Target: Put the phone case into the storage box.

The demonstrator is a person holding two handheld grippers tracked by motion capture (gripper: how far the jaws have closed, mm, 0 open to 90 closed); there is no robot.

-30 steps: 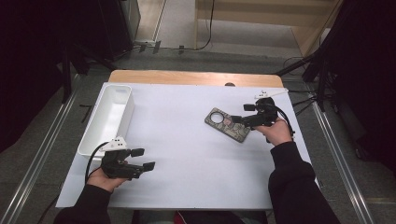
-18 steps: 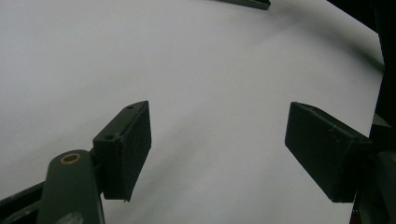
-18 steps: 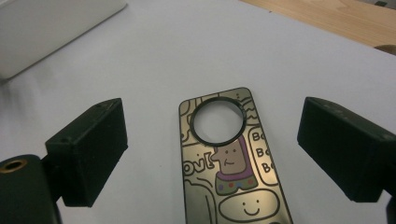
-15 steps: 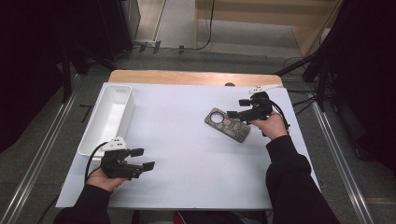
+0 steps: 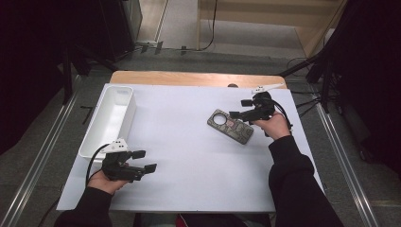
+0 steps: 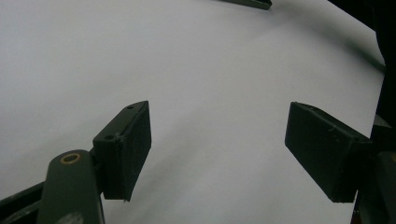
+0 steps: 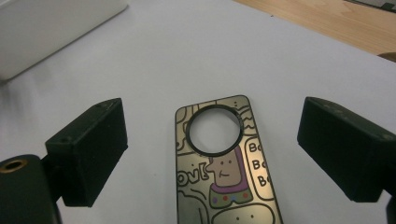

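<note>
A flat metallic tag (image 5: 230, 126) with a round hole and cartoon drawings lies on the white sheet right of centre. In the right gripper view the tag (image 7: 224, 186) runs lengthwise between the two jaws, hole end farthest away. My right gripper (image 5: 240, 108) hovers at the tag's right far side, open, its pads well clear of the tag's edges (image 7: 212, 149). My left gripper (image 5: 144, 160) rests near the front left of the sheet, open, with bare white sheet between its fingers (image 6: 217, 149).
A long white tray (image 5: 109, 118) stands at the left edge of the sheet, just beyond the left hand. A strip of wooden tabletop (image 5: 189, 78) shows at the far side. Cables trail from both grippers.
My right gripper has shifted slightly left and away, over the tag. The left gripper and the tag have stayed put.
</note>
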